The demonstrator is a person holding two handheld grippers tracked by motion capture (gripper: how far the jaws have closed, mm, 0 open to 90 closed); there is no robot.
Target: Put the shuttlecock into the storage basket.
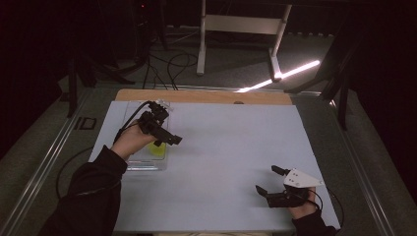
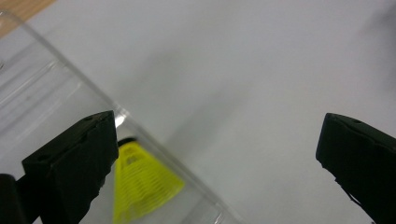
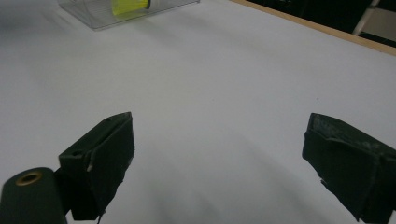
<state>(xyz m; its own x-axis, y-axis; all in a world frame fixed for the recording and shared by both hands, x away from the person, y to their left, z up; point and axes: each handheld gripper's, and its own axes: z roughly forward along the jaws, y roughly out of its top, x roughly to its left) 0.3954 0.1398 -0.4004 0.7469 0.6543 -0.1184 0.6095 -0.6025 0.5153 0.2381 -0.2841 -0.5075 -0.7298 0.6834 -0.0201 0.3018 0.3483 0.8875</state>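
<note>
The left hand-held gripper (image 1: 164, 140) is held over the clear tray (image 1: 129, 165), jaws spread wide and empty, apparently lined up for the yellow shuttlecock (image 2: 140, 184) lying inside. The right hand-held gripper (image 1: 268, 183) is parked low over the white surface (image 1: 226, 147), equally wide and empty.

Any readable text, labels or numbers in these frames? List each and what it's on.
None readable.
The clear plastic box and the yellow shuttlecock inside it: no print visible.
White table cover: blank.
Left hand-held gripper and right hand-held gripper, both open, including the right one's grey plate: no markings legible.
</note>
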